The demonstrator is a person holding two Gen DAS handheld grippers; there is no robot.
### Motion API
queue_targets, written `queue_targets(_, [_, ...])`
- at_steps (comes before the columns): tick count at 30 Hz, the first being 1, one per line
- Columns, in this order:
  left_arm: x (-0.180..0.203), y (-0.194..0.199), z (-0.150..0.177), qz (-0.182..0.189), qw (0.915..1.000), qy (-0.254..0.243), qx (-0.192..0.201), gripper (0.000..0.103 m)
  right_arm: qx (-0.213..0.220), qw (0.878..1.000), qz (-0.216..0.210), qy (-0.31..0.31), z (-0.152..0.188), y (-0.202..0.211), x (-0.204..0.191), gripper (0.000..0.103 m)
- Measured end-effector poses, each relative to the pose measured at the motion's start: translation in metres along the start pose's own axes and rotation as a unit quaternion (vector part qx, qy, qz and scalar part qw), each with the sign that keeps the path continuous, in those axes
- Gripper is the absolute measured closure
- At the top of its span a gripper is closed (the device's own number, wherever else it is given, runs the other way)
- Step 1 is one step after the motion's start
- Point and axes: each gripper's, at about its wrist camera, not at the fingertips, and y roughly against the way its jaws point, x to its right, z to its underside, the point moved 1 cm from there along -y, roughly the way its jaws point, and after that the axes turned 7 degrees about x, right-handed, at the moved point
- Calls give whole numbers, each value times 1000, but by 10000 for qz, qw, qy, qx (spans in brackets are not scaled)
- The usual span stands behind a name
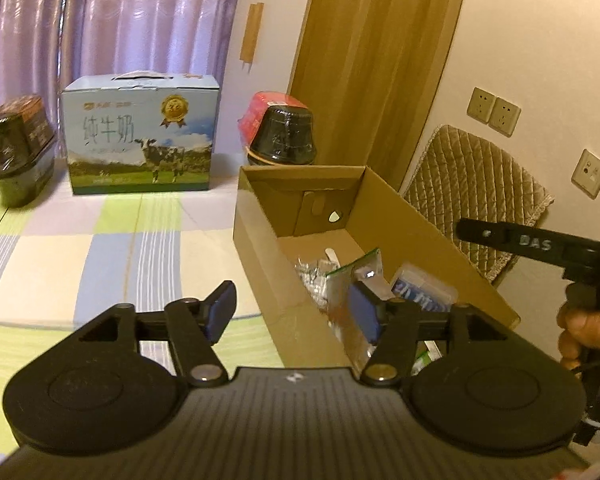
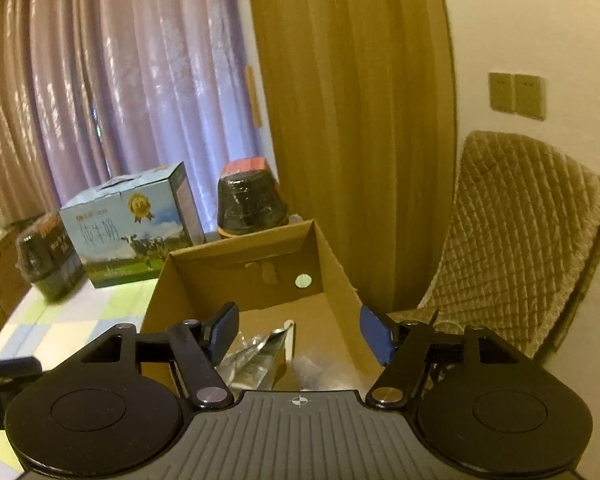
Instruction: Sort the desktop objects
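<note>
Both the left gripper (image 1: pixel 292 312) and right gripper (image 2: pixel 300 334) hang released and empty over the box (image 1: pixel 404 208); lift clear of its walls before seeking any remaining item.

brown cardboard box (image 1: pixel 284 312); checked tablecloth (image 1: pixel 100 256)

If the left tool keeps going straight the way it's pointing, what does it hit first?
Probably the near left wall of the cardboard box, which lies between the open fingers of the left tool; depth is unclear, so it might clear the rim.
</note>
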Motion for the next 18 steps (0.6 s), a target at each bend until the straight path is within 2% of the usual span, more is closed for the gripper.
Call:
queue_targets(6, [8, 30, 17, 41, 9998, 70, -199, 21, -76, 9994, 17, -331, 15, 49, 8, 23])
queue_targets(11, [18, 57, 30, 15, 9996, 91, -261, 1, -179, 9987, 38, -469, 28, 90, 7, 5])
queue_targets(18, [31, 87, 44, 41, 9985, 120, -530, 1, -456, 9984, 94, -328, 36, 132, 3, 2])
